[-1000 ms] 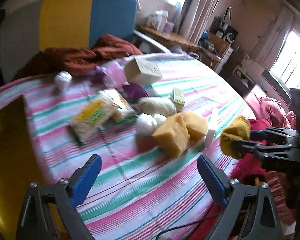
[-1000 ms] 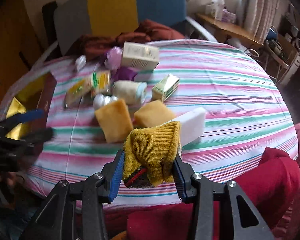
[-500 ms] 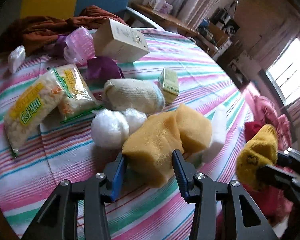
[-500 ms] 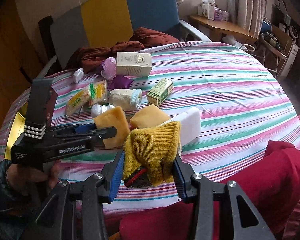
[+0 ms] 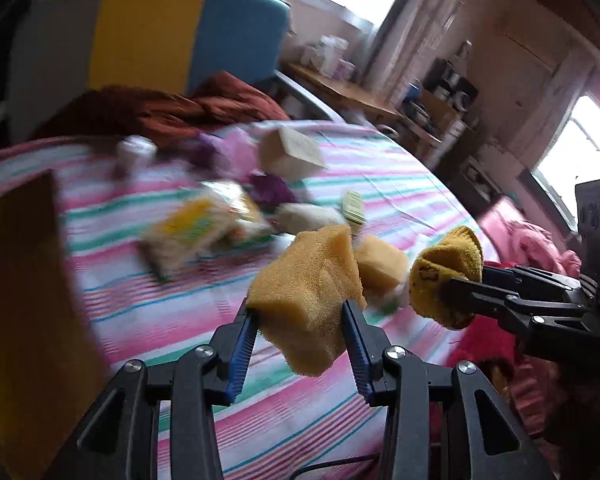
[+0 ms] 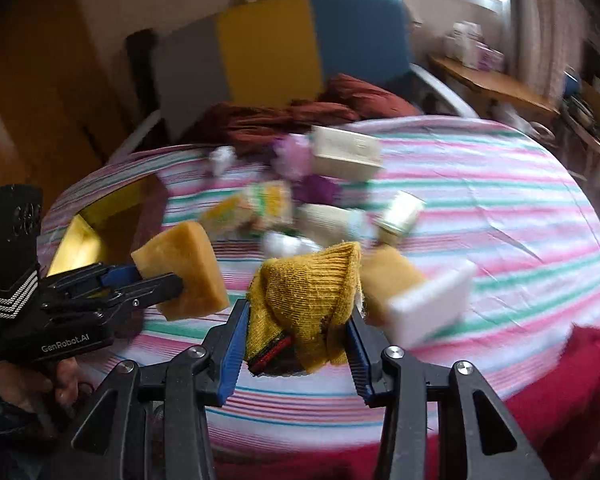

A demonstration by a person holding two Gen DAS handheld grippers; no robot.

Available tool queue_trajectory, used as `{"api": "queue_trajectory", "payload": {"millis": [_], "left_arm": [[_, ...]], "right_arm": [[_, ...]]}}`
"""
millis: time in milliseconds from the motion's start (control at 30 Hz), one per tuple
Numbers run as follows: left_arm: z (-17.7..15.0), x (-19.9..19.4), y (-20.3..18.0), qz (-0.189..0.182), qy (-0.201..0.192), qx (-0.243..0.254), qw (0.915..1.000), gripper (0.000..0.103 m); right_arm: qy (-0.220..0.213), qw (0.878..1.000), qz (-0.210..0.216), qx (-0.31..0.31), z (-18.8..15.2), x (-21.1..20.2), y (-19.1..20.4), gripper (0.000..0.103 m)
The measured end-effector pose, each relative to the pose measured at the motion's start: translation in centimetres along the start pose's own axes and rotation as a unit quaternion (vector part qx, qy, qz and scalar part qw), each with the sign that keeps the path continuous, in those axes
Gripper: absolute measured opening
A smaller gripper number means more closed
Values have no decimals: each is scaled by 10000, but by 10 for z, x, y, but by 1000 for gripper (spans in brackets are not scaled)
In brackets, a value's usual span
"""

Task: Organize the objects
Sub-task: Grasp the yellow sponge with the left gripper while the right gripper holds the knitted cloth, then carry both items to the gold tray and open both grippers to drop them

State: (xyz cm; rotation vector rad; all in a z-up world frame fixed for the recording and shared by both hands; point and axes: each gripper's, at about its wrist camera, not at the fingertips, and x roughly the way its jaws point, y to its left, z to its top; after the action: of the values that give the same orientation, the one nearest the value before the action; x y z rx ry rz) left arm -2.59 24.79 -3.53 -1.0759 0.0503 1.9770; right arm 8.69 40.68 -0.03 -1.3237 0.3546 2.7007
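With the left hand-held gripper [image 5: 300, 322] clamped on a sponge [image 5: 312, 292] above the table [image 5: 340, 420] and the right hand-held gripper [image 6: 298, 330] pinching a sock [image 6: 304, 292], I'd carry both level to the open box [image 6: 112, 216], releasing only once inside.

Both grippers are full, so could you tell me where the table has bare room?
The striped cloth lies bare right of the small green box and white block. It is crowded from the snack packets to the cream box.

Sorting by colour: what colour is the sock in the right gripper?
Mustard yellow sock, red-and-black band at its cuff; clearest in the right wrist view.
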Motion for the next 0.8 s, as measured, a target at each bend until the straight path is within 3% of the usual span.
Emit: {"api": "queue_trajectory", "payload": {"millis": [200, 333, 600, 800], "left_arm": [[-10, -62, 52, 589, -502, -445, 9960, 43], [-25, -100, 97, 1153, -701, -749, 9880, 43], [-72, -141, 170, 2132, -616, -1272, 9667, 44], [-105, -162, 201, 2441, -581, -1731, 9524, 55]], "right_arm": [[-5, 9974, 535, -487, 15, 19, 58, 45], [116, 9934, 900, -703, 21, 37, 94, 45], [457, 9805, 1602, -1039, 24, 72, 168, 45], [816, 9654, 2139, -1250, 16, 103, 227, 47]]}}
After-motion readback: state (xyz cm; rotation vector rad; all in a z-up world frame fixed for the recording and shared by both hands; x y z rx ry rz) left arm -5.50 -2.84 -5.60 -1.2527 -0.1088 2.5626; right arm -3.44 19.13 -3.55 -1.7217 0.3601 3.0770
